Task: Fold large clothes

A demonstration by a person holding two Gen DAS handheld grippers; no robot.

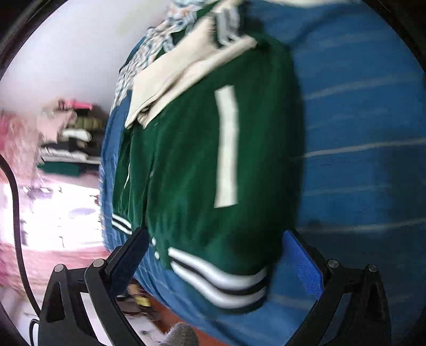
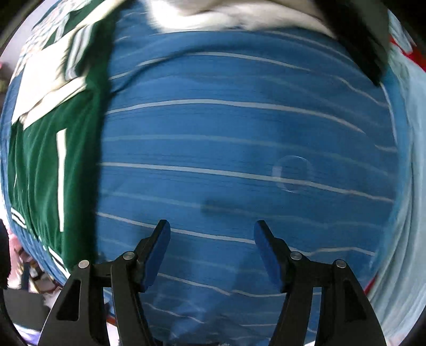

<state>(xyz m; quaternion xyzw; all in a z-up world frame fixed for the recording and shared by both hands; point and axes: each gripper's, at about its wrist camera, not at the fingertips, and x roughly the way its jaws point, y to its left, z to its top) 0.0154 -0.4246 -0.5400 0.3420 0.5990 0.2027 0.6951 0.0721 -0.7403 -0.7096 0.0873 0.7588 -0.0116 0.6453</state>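
Observation:
A green varsity jacket (image 1: pixel 207 149) lies folded on the blue striped bed sheet (image 1: pixel 359 133), with a white numeral on it and a cream sleeve (image 1: pixel 181 69) laid across its far end. Its striped hem (image 1: pixel 221 282) is nearest my left gripper (image 1: pixel 215 233). That gripper hovers over the hem with its fingers spread wide, and its pads are not pressing on the cloth. In the right wrist view the jacket (image 2: pixel 48 159) sits at the left edge. My right gripper (image 2: pixel 212 223) stands open over the bare sheet (image 2: pixel 239 133) with nothing between its fingers. Both views are blurred.
A patterned cloth (image 1: pixel 159 34) lies beyond the jacket. White and black garments (image 2: pixel 239 13) are heaped at the far side of the bed, and a pale blue cloth (image 2: pixel 407 186) is at the right. Stacked folded clothes (image 1: pixel 72 138) stand beyond the bed's left edge.

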